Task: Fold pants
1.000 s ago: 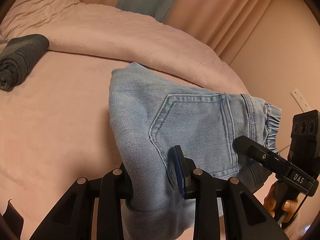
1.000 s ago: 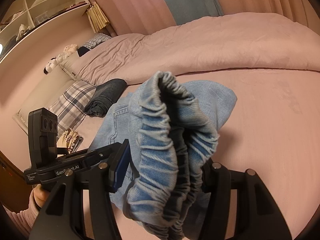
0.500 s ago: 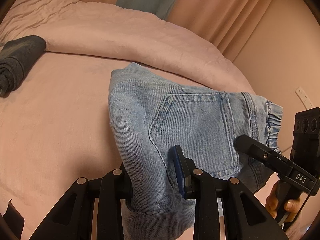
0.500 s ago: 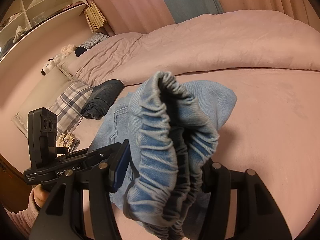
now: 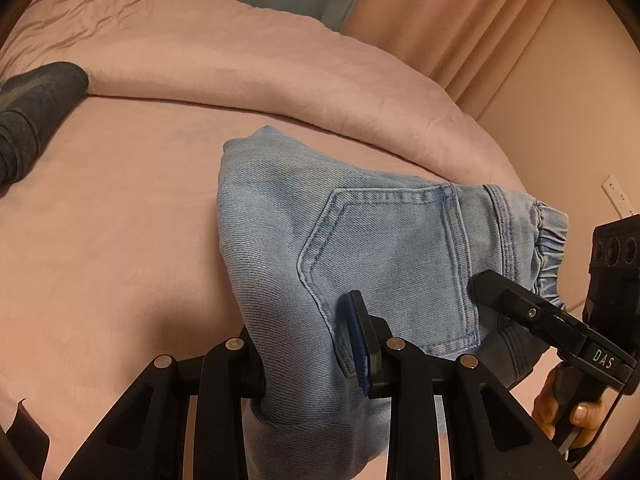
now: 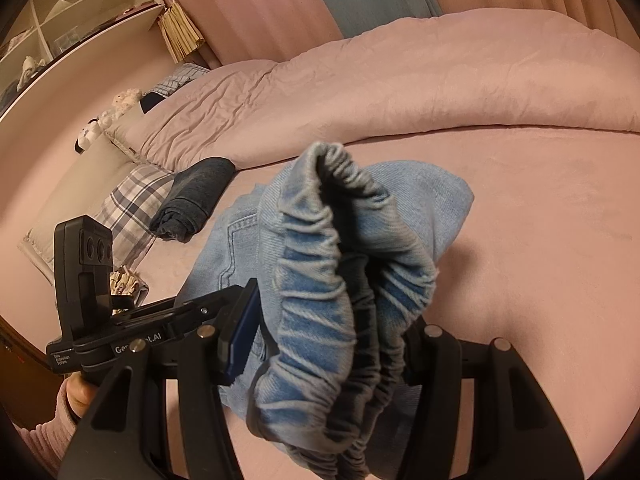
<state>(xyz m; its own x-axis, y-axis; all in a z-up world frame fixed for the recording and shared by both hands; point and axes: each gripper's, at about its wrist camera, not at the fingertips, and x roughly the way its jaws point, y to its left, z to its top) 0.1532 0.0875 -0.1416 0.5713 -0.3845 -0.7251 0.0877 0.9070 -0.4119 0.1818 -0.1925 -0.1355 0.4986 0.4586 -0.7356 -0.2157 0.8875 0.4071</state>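
Both tools grip the folded jeans (image 5: 360, 240), left tool (image 5: 308, 344) clamping the fold, right tool (image 6: 332, 344) the elastic waistband (image 6: 320, 300), probably to carry the bundle level above the bed (image 5: 120, 240).

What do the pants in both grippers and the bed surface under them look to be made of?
Pants: light-wash denim, going by the diagonal twill weave, double-stitched pocket and gathered elastic waistband. Bed sheet: likely a soft, matte brushed fabric, pinkish, with a faint suede-like nap; exact fibre unclear.
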